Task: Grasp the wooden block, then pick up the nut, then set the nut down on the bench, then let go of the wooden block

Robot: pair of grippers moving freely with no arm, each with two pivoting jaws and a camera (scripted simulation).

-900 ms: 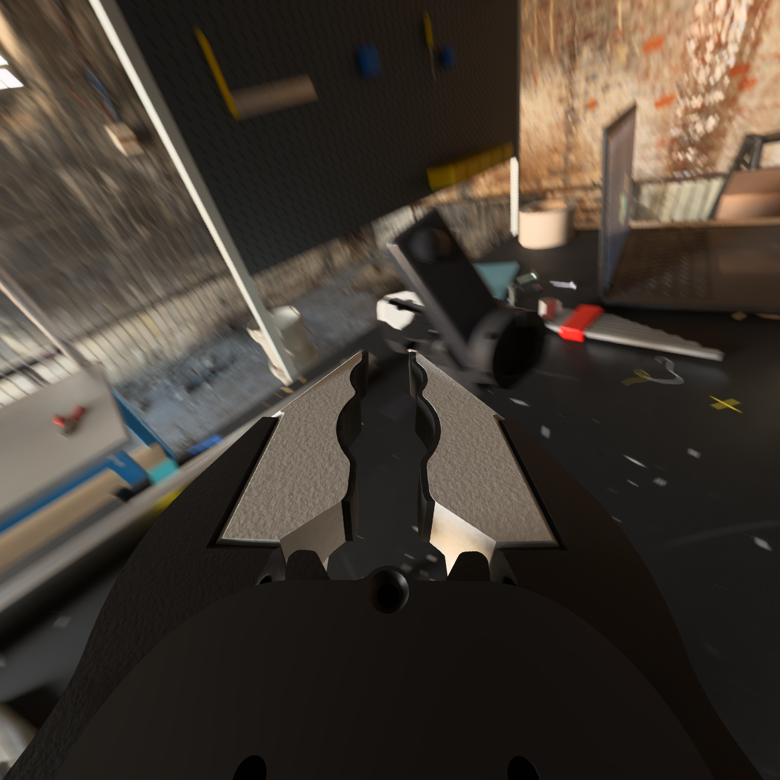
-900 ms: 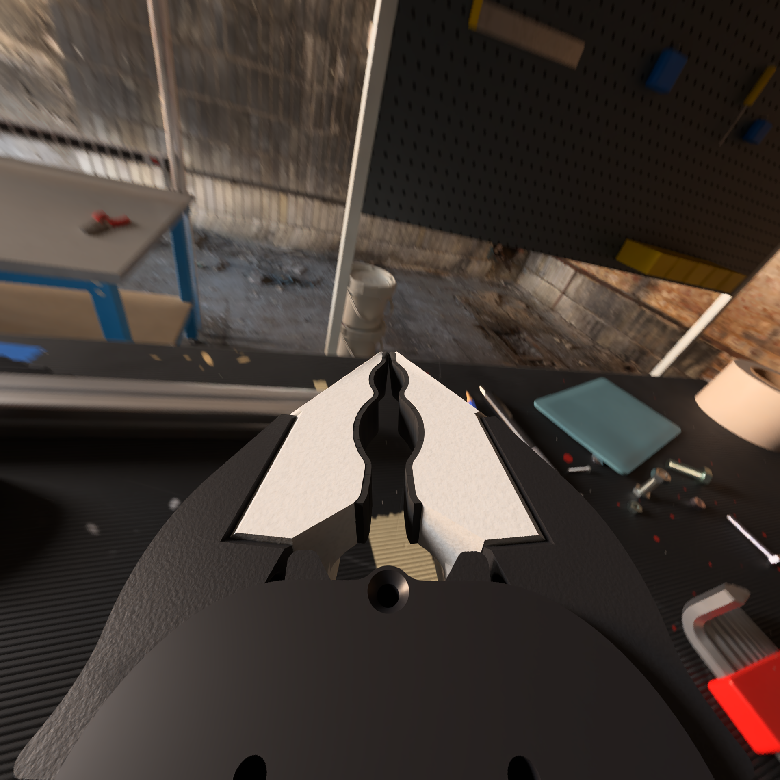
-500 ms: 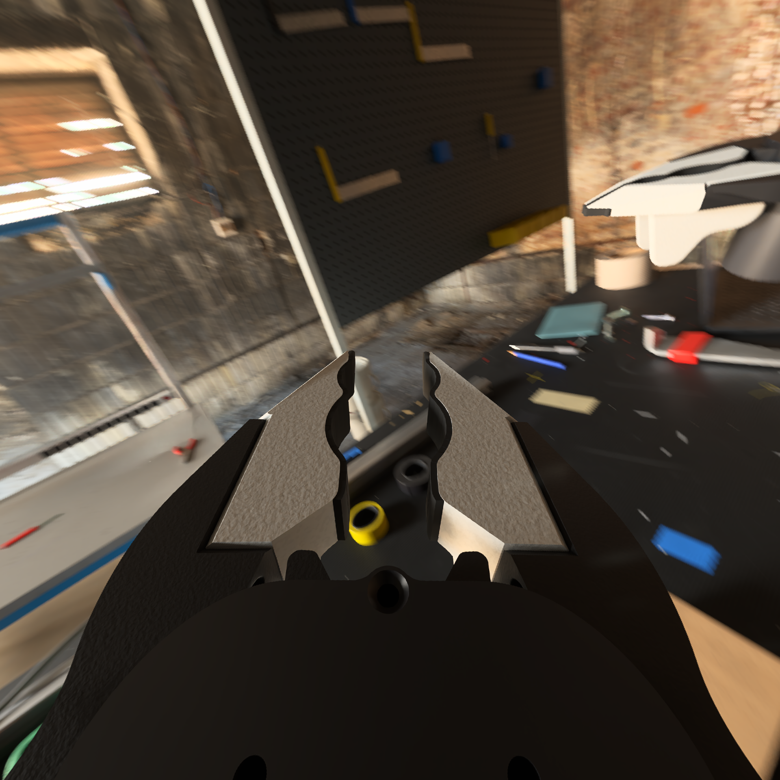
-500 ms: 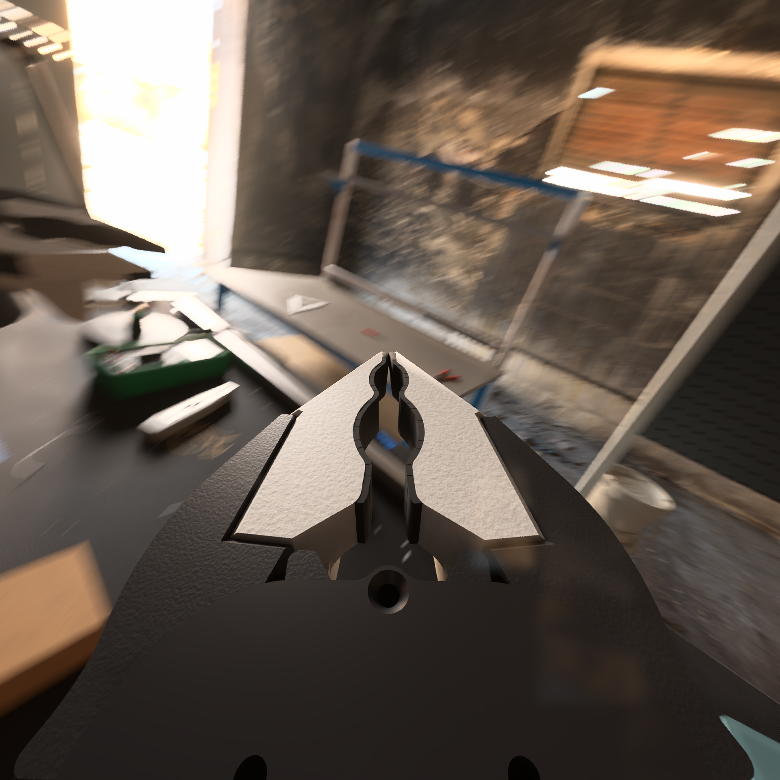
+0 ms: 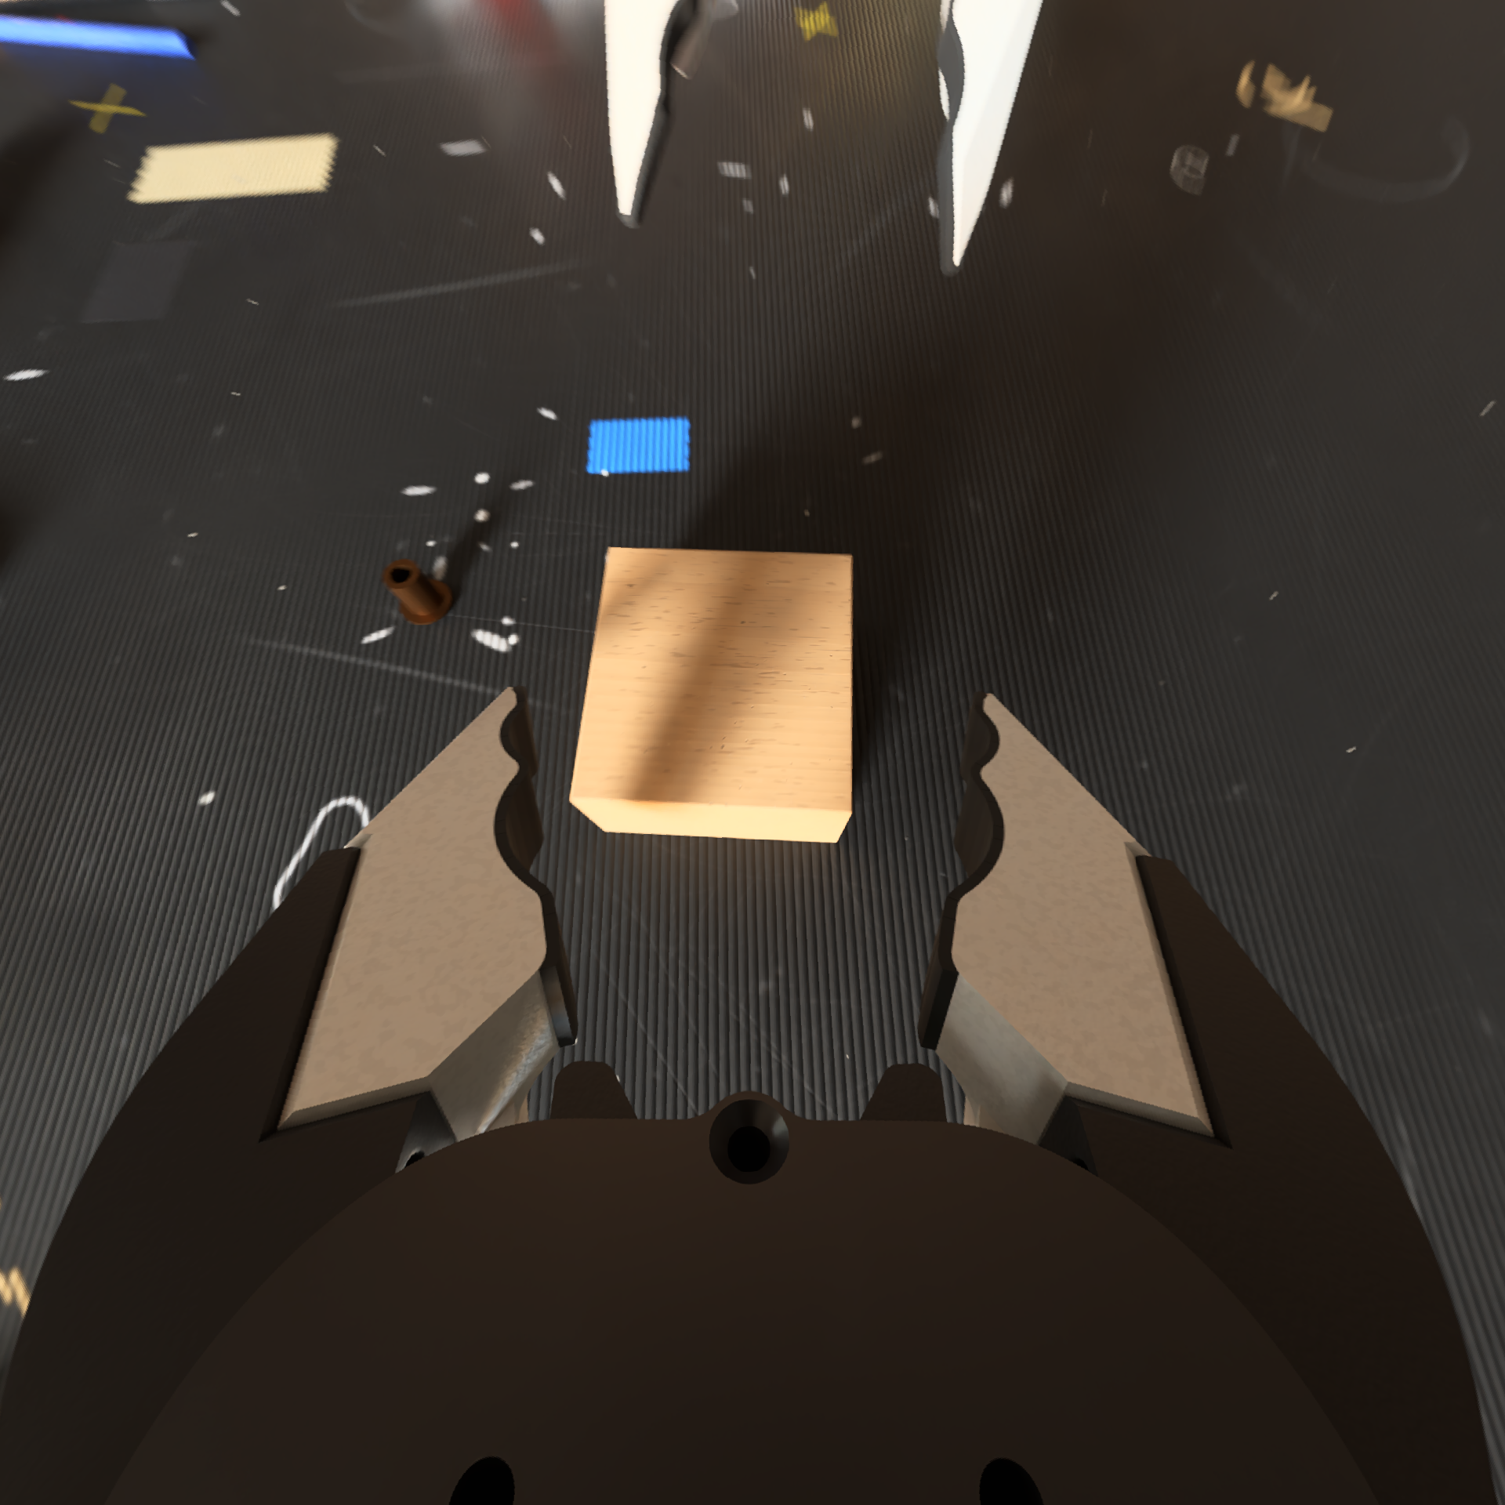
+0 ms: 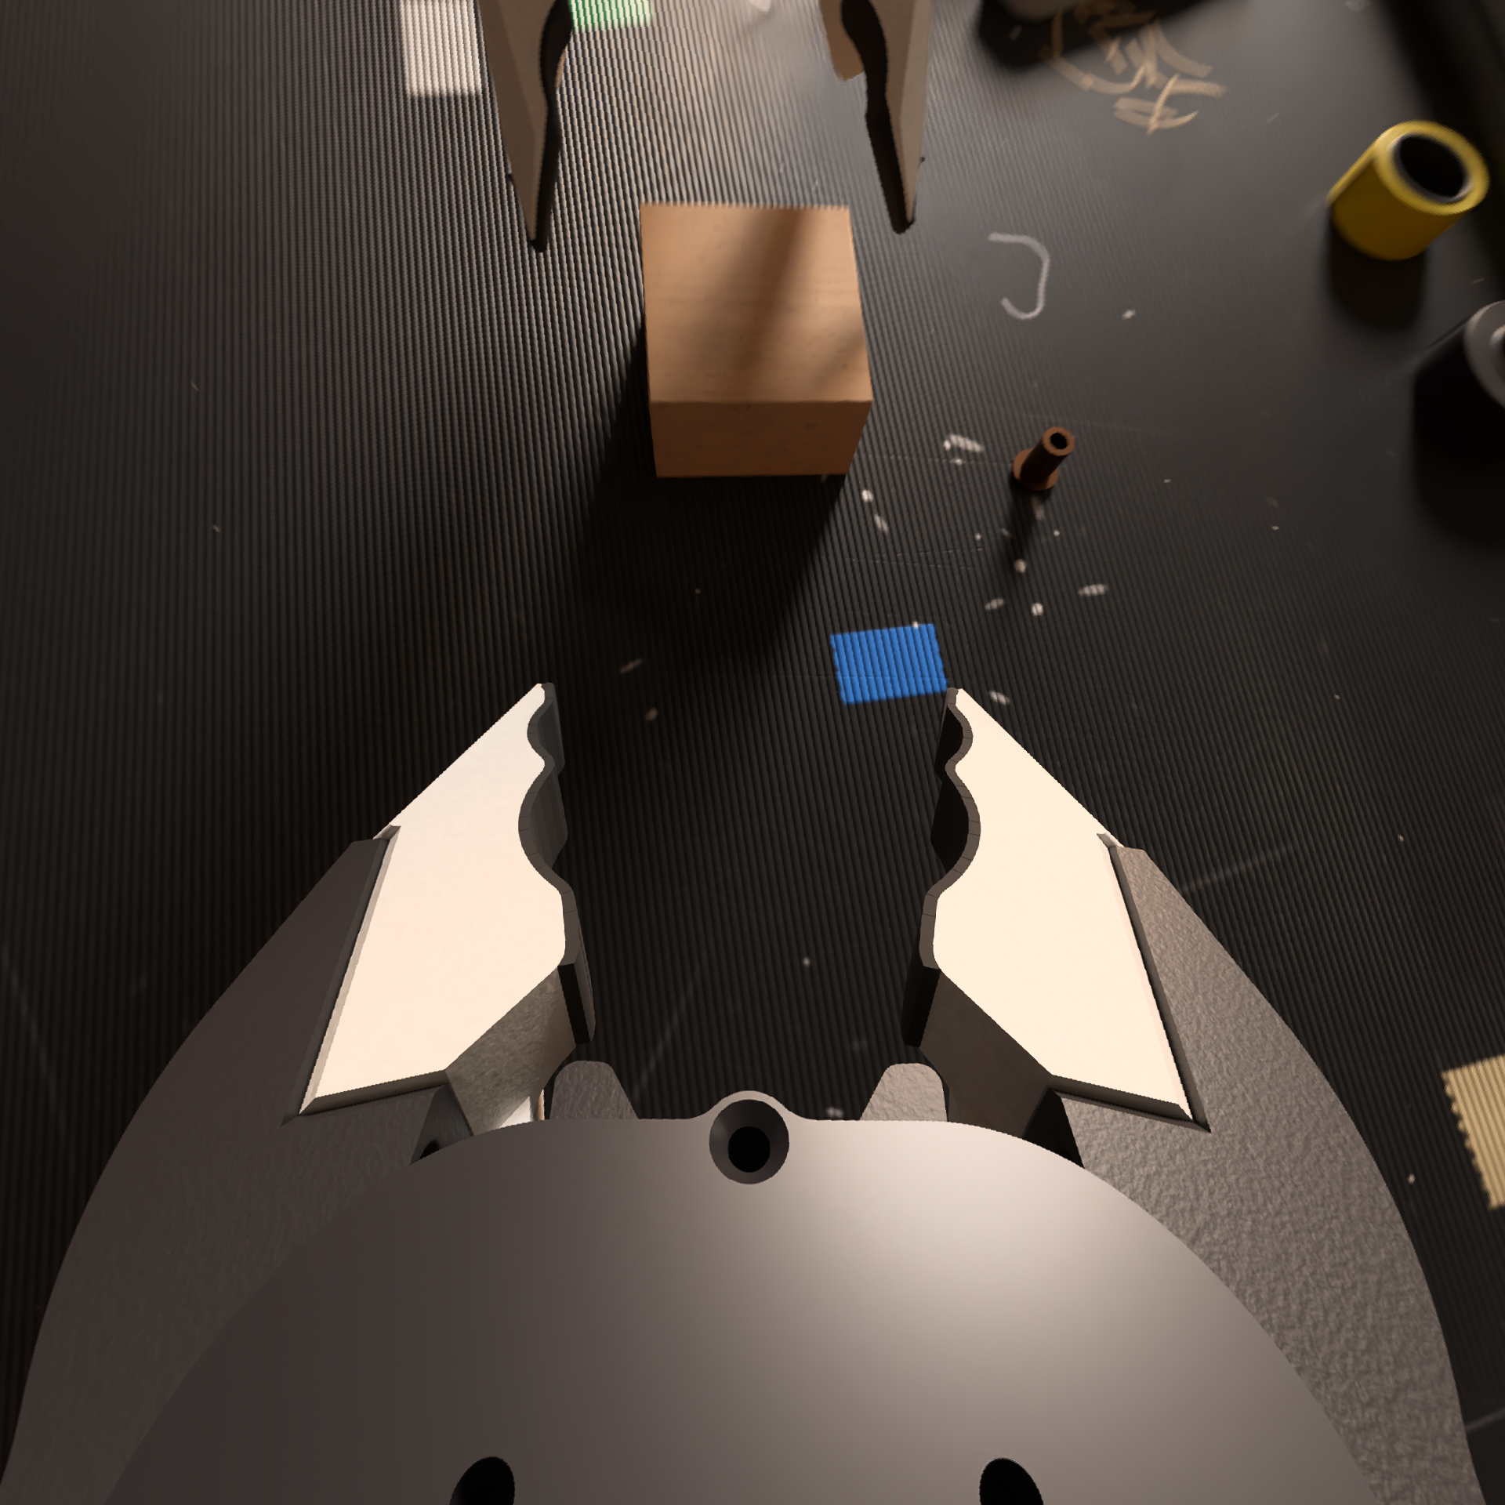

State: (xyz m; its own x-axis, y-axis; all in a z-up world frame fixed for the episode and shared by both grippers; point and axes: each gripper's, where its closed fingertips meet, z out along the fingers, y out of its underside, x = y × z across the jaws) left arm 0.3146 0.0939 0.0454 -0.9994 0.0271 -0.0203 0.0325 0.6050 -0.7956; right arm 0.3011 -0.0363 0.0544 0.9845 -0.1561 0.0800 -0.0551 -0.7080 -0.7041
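The wooden block (image 5: pixel 717 692) lies on the black ribbed bench mat (image 5: pixel 1140 570); it also shows in the right wrist view (image 6: pixel 753 326). My left gripper (image 5: pixel 749 704) is open wide, with its fingertips on either side of the block's near end and clear of it. It shows from the other side in the right wrist view (image 6: pixel 717 234). My right gripper (image 6: pixel 749 691) is open and empty over bare mat, short of the block, and faces the left one (image 5: pixel 788 236). A small pale nut-like piece (image 5: pixel 1189 167), blurred, lies at the far right.
A brown flanged bushing (image 5: pixel 415 590) lies left of the block, also in the right wrist view (image 6: pixel 1042 460). A blue patch (image 6: pixel 888 664) and a tan patch (image 5: pixel 236 167) mark the mat. A yellow roll (image 6: pixel 1409 187), a white wire hook (image 6: pixel 1026 273) and a dark object (image 6: pixel 1466 391) lie to one side.
Both views swung from looking across the workshop to looking down at the bench. Both grippers opened from nearly shut to wide. They now face each other over the block.
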